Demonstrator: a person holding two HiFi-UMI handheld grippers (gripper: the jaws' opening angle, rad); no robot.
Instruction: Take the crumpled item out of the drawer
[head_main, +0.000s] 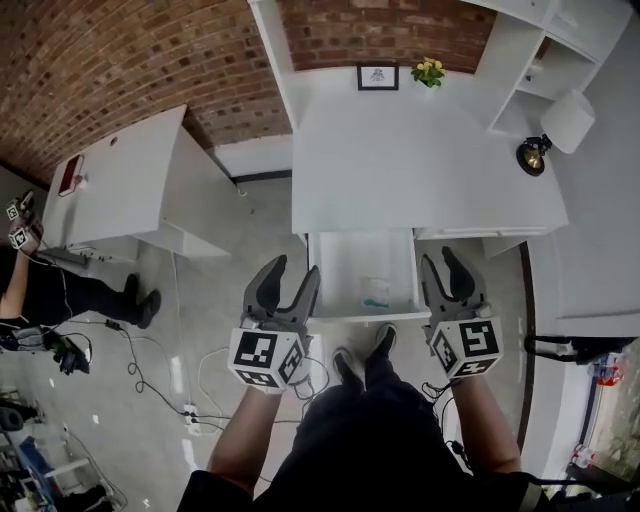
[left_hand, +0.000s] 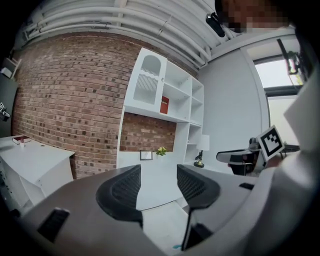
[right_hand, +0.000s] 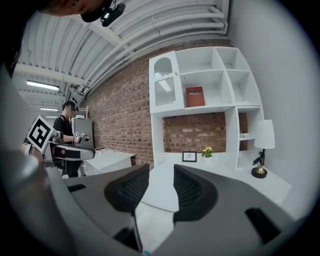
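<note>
White with a bit of teal, the crumpled item lies inside the open drawer, near its front edge and a little to the right. Nothing is touching it. The drawer is pulled out from under the white desk. Only the head view looks down into the drawer. The two gripper views look over the desk top at the wall. The left gripper hangs just to the left of the drawer's front corner. The right gripper hangs just to its right. Each gripper view shows jaws held a little way apart with only the desk seen between them, so the left gripper and the right gripper have hold of nothing. The person's shoes stand on the floor right in front of the drawer. At the back of the desk stand a small picture frame and yellow flowers. A lamp is off to the right. The gripper views also show a red book up on the white shelves, which the head view does not show. The right gripper view shows another person standing far off by the brick wall.
</note>
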